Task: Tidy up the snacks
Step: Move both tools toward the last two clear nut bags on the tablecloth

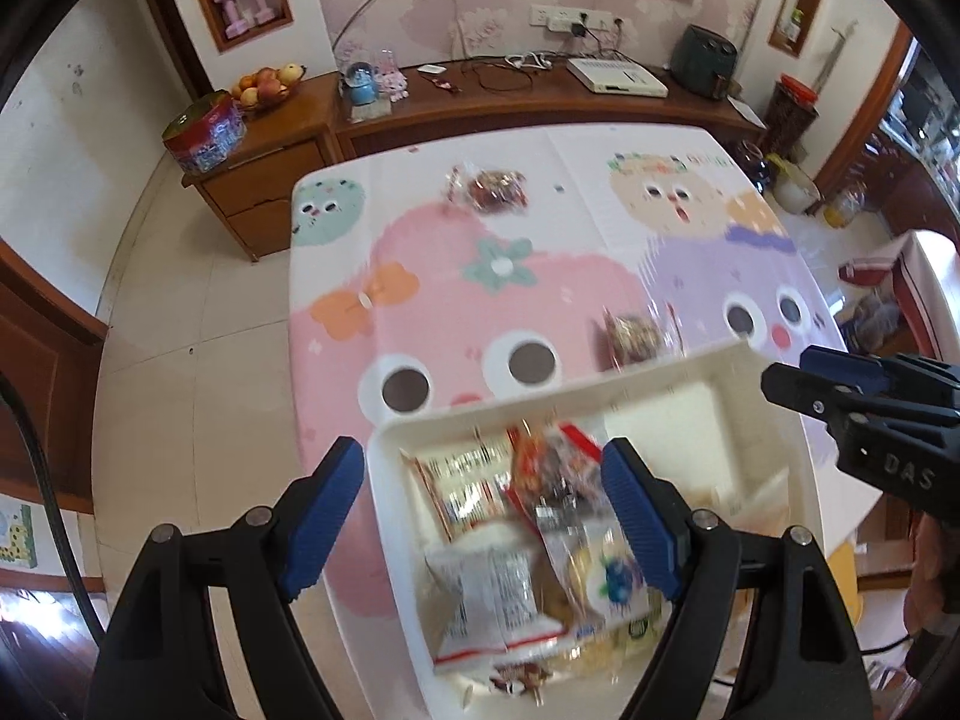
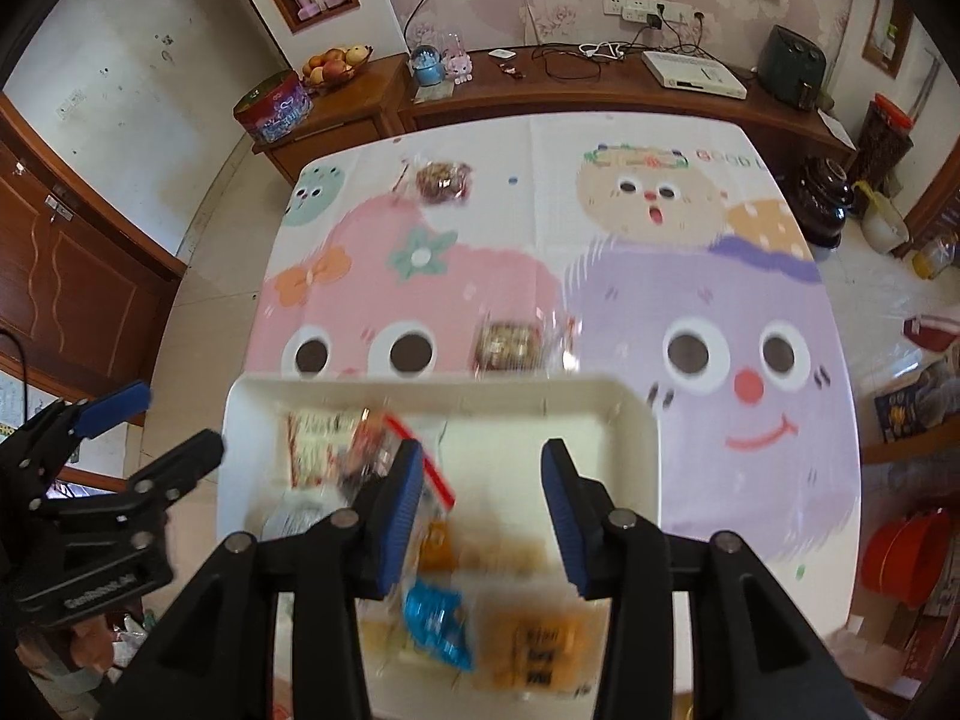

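White plastic forms the tray that sits at the near end of the table, directly below both grippers. Snack packets are heaped in it: a white wrapper with a red edge, a red-and-white striped packet, a clear bag with a blueberry print and, seen from the right wrist, a blue packet beside an orange one; motion blur hides any print.

The left gripper hangs over the tray's left part with its blue pads spread wide, one outside the tray's left wall, nothing between them. The right gripper hovers above the tray's middle, its pads apart and pressing on nothing; no earlier view shows how they got there.

Just beyond the tray's far rim lies a clear-wrapped brown snack on the cartoon tablecloth. Near the table's far edge lies a second clear bag of dark red pieces. Behind the table runs a wooden sideboard bearing a fruit bowl and a round tin.
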### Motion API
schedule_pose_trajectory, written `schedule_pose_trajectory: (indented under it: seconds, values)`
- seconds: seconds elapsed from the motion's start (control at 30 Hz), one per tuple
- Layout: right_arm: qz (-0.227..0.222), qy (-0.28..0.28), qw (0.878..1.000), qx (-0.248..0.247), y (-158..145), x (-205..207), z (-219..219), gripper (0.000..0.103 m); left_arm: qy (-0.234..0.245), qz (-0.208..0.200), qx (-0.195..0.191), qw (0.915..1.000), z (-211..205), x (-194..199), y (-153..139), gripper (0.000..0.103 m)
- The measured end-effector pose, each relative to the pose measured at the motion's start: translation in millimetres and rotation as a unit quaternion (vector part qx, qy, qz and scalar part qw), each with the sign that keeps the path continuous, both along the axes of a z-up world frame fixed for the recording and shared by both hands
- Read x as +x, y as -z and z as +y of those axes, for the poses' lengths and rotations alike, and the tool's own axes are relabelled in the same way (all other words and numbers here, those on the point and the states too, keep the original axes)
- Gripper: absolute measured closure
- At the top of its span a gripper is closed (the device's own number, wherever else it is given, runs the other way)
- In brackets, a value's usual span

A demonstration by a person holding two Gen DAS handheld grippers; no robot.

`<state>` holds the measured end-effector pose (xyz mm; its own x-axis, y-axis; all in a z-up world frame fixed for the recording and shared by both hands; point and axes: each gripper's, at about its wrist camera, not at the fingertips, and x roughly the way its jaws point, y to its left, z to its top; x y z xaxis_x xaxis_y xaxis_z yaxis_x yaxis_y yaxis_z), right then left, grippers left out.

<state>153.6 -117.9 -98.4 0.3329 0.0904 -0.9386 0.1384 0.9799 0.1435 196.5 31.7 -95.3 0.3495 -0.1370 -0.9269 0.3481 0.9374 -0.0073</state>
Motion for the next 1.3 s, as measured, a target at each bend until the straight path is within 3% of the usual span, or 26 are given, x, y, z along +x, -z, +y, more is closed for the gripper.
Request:
schedule_pose_trajectory:
  seconds: [0.2,0.37,0.6,0.9,1.3]
  values:
    - [0.019,-0.06,0.998,-0.018,21,60,-9,0.059,-0.021,0.005,-0.011,0.9997,1,34,3,0.023]
    - [0.065,-0.156,0.986,-0.006,57,105,-11,0.059,-0.031,0.009,-0.012,0.9994,-1,61,10,0.023]
    - [0.125,-0.258,0.958,-0.003,107,140,-13,0.059,-0.065,0.042,-0.026,0.9967,0,109,33,0.023]
    - [0.167,-0.375,0.912,-0.011,148,153,-1,0.059,-0.098,0.07,-0.034,0.9921,-10,157,60,0.023]
    - [0.226,-0.425,0.872,0.093,174,174,-3,0.05,-0.137,0.113,-0.048,0.9829,-8,192,92,0.023]
